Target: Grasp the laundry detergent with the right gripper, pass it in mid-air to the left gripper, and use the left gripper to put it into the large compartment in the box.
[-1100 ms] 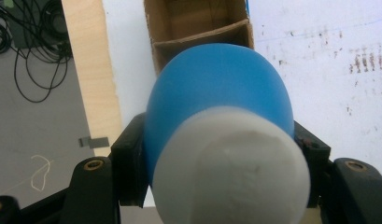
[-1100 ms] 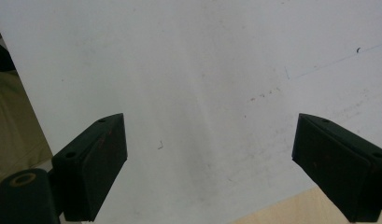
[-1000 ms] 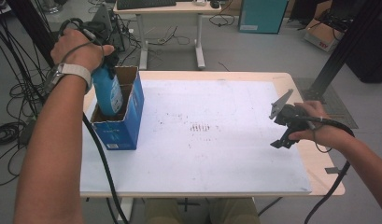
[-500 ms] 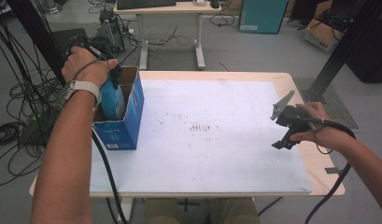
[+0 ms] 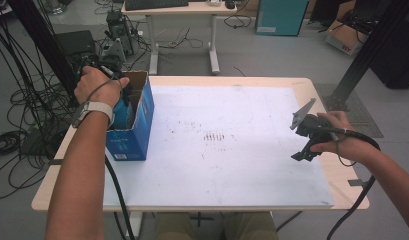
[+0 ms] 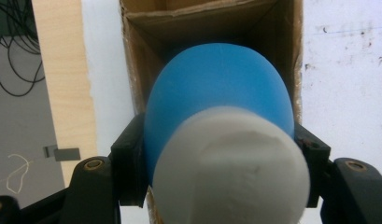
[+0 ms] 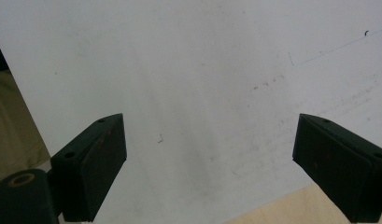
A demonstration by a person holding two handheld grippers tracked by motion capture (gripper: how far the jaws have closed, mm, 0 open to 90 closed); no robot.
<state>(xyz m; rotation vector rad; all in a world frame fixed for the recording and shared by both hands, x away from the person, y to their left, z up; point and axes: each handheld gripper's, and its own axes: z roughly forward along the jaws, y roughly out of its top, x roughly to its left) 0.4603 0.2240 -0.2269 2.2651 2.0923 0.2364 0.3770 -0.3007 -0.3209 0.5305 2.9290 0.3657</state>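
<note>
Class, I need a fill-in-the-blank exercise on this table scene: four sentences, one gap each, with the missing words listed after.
1. The left gripper is shut on a blue ____ with a white cap.
2. It holds it over an open cardboard ____.
3. The jaws of the right gripper stand ____.
4. Between them there is ____.

Missing words: bottle; box; open; nothing

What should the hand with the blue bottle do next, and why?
Probably lower it a little further, then let go. The left gripper is clamped on the blue bottle, which is partly inside the open cardboard box; whether it rests on the bottom can't be seen.
</note>
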